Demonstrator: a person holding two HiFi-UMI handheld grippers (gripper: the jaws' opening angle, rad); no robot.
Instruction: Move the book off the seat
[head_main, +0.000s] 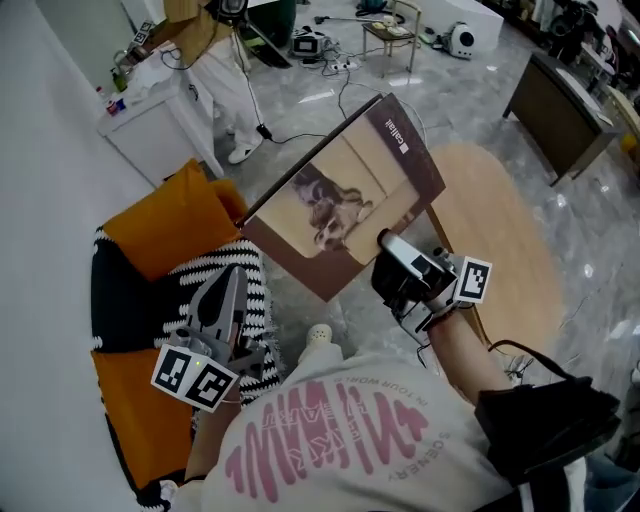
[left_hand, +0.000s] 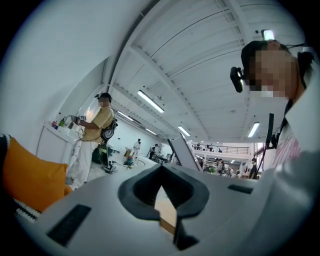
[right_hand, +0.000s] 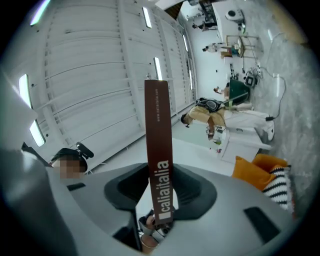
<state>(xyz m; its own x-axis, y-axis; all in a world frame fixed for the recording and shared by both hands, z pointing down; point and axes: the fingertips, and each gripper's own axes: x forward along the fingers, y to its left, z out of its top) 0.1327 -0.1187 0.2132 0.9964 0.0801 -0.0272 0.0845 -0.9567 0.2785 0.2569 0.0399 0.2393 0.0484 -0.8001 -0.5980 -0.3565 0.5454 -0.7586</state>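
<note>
**Grey floor (head_main: 470, 100) below, book (head_main: 340, 190) held clear on my right side**

Farthest left is the seat (head_main: 120, 290), with its orange cushion (head_main: 175, 225) and striped throw (head_main: 255, 275). My left tongs (head_main: 232, 275) rest over the throw, tips together as far as I can make out, holding nothing.

Next comes the book, off the seat altogether and in the air past the seat's right edge. My right tongs (head_main: 392, 250) are clamped partway open on its lower end. The spine stands straight up between the pads, so the book's long axis rises up and away from me, cover tilted toward my face.

Rightmost is the round wooden table (head_main: 510, 240), its left edge just beyond the book. I judge the set-down lies that way: rightward, a job for the right tongs alone.
</note>
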